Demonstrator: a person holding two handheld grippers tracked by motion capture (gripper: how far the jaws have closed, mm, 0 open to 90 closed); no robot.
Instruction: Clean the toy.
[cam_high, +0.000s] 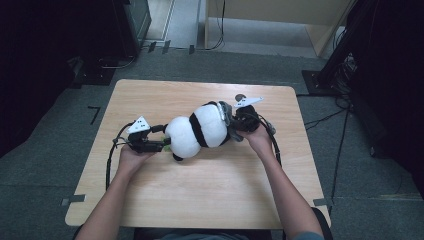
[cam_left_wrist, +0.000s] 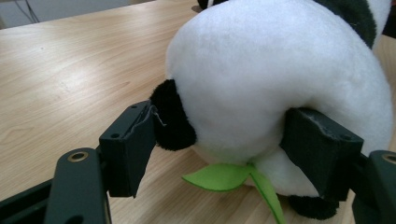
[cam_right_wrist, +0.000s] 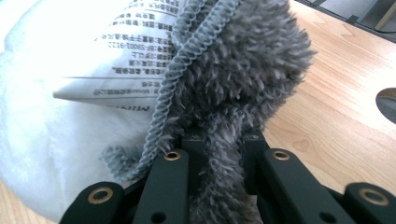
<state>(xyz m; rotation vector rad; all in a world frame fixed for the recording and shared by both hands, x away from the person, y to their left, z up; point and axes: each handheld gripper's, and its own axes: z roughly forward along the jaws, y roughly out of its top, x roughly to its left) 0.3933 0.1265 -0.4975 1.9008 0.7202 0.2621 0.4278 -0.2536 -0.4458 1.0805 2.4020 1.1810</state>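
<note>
left tool (cam_high: 159, 142): jaws wide, clamping | right tool (cam_high: 231, 124): jaws pinched tight

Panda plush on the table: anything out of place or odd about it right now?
The panda plush lies on its side, stretched between both tongs. The right tongs are shut on a grey fuzzy piece by its white printed label; the left tongs squeeze its white end. No damage visible.

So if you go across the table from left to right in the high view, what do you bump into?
Left hand → left gripper → panda plush toy → grey fuzzy piece → right gripper → right hand.
</note>
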